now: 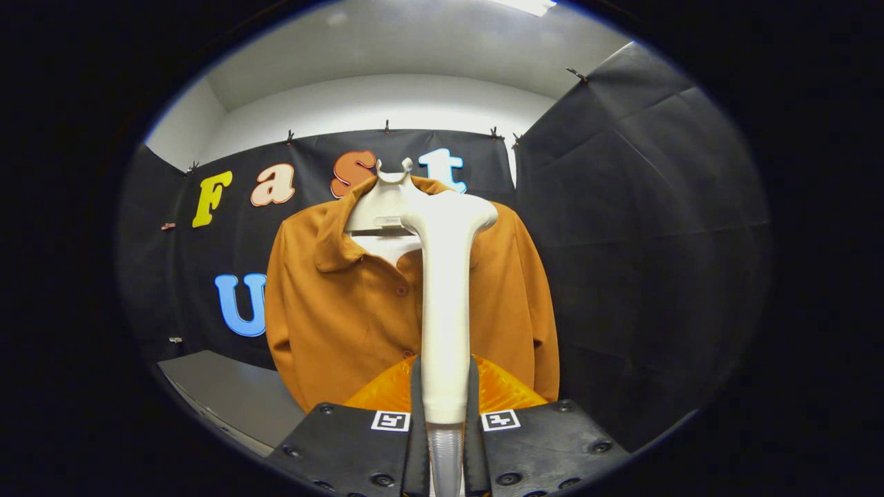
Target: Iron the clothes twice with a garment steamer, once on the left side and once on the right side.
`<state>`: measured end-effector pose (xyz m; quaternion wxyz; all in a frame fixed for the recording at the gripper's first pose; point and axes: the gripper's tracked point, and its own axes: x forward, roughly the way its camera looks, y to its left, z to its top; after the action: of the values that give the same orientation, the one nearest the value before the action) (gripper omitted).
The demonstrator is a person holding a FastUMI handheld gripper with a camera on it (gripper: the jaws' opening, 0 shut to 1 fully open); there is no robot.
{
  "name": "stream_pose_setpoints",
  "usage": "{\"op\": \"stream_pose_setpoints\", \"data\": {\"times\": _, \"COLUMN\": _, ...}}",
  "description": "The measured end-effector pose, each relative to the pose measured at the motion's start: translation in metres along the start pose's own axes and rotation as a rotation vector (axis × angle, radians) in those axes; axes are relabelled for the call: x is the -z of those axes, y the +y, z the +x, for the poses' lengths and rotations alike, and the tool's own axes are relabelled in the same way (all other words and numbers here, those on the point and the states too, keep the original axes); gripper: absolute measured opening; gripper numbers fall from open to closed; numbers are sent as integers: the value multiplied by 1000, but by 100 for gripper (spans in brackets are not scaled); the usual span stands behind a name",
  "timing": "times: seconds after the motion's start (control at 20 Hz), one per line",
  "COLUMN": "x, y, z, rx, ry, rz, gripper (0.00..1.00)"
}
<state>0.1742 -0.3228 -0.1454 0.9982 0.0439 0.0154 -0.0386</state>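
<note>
A white garment steamer (445,304) is held upright in the lower centre of the frame, its handle clamped between the two fingers (416,414) of the gripper (445,407), which press on it from either side, so the jaws are closed on the handle. The steamer's head is seen at the middle of the frame, turned towards the upper right, and a ribbed grey hose (445,459) is seen leaving the handle's lower end at the bottom centre. Behind the steamer, in the centre of the frame, a brown-orange buttoned shirt (345,310) is hung on a white hanger (381,203), whose top reaches to just above the collar. The steamer head is set in front of the shirt's right shoulder area as pictured; whether it touches the cloth cannot be told. A row of buttons is visible down the shirt front, just left of the handle. Black cloth walls (635,228) are seen behind and to the right of the shirt, and a grey surface (228,393) is visible at the lower left.
</note>
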Motion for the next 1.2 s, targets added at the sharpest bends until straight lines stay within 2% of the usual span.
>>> {"op": "stream_pose_setpoints", "data": {"times": 0.4, "x": 44, "y": -11, "z": 0, "rx": -20, "ry": 30, "rz": 5, "gripper": 23}}
{"op": "stream_pose_setpoints", "data": {"times": 1.2, "x": 180, "y": -30, "z": -48, "rx": 30, "ry": 287, "rz": 8, "gripper": 23}}
